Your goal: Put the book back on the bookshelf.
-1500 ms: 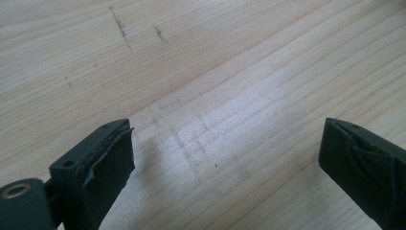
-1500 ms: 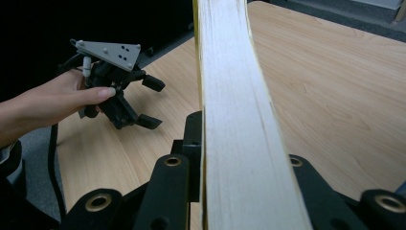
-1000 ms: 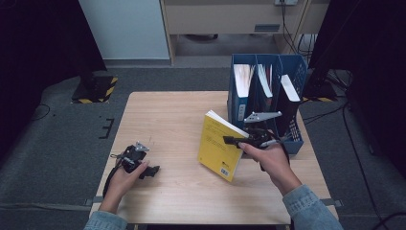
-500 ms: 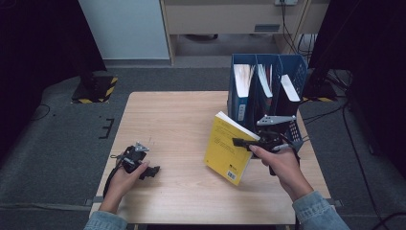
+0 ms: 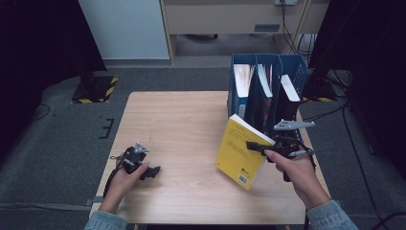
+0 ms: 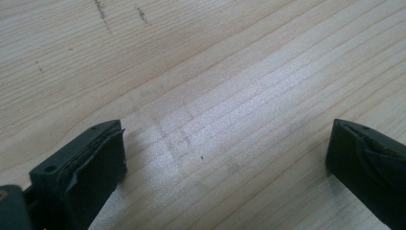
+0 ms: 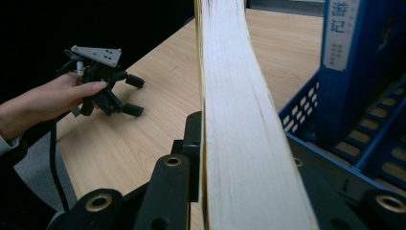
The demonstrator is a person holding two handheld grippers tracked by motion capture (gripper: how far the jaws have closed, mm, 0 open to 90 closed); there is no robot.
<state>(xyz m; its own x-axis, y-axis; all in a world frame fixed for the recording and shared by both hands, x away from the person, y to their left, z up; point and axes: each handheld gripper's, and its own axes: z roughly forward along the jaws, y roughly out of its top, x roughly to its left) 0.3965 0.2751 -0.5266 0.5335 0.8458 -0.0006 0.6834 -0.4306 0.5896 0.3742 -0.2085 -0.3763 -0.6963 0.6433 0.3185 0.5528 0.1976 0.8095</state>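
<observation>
Between the jaws of my right tool (image 5: 256,146) sits the book (image 5: 239,151), a yellow paperback, and the jaws are clamped on it, one on each cover. In the right gripper view the white page edge (image 7: 239,120) rises straight up from the jaws, with the black jaw pressed to the cover on the left of it. From the high view the book is tilted, its upper corner leaning toward the rack (image 5: 265,88) and its lower corner down near the desk (image 5: 182,124); I cannot tell whether that corner touches the wood. My right hand (image 5: 299,175) grips the tool from behind, at the near right part of the desk.

Just beyond the book stands the blue rack, with three slots side by side, each holding papers or books. In the right gripper view its blue wall (image 7: 354,57) is right of the page edge, close to it but apart.

Well to the left of the book, my left tool (image 5: 151,171) rests low on the desk in my left hand (image 5: 127,177). Its jaws stand wide apart with nothing between them; the left gripper view shows bare wood grain (image 6: 215,110) under the two black pads (image 6: 98,163).
</observation>
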